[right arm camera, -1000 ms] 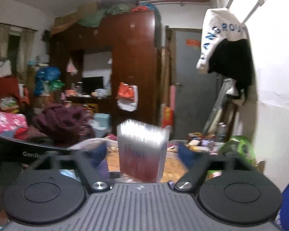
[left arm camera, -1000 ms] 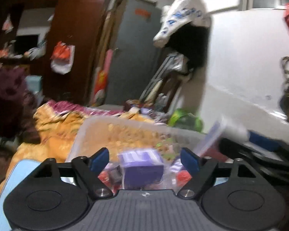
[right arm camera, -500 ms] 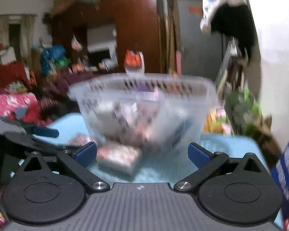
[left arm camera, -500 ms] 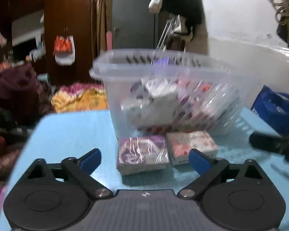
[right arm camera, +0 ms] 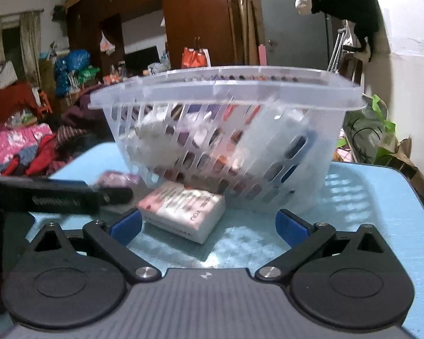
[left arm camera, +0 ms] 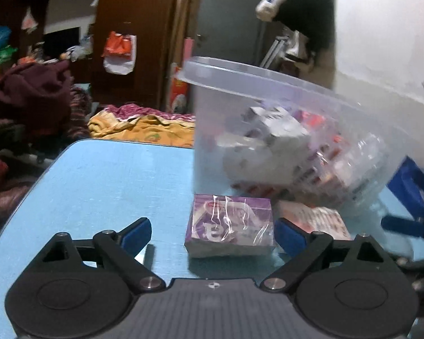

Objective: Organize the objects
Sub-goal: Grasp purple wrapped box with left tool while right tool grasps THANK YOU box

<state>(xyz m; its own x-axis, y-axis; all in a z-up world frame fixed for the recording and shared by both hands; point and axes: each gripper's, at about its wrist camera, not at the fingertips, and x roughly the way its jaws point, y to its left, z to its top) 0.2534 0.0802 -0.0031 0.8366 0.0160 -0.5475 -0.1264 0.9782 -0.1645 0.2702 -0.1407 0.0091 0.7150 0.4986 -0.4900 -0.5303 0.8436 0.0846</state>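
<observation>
A clear plastic basket holding several wrapped packets stands on the light blue table. A purple wrapped packet lies on the table in front of it, inside the open jaws of my left gripper, nearer the right finger. A pink and white packet lies beside it, between the open jaws of my right gripper, nearer the left finger. The left gripper shows as a dark bar in the right wrist view.
The table is small, with rounded edges. A blue bag sits at its right. A white wall is close on the right. Piled clothes and bedding lie to the left, with a wooden wardrobe behind.
Both grippers held packets above the basket a second ago. They have opened and come down to table level in front of the basket, each now around a packet lying on the table.
</observation>
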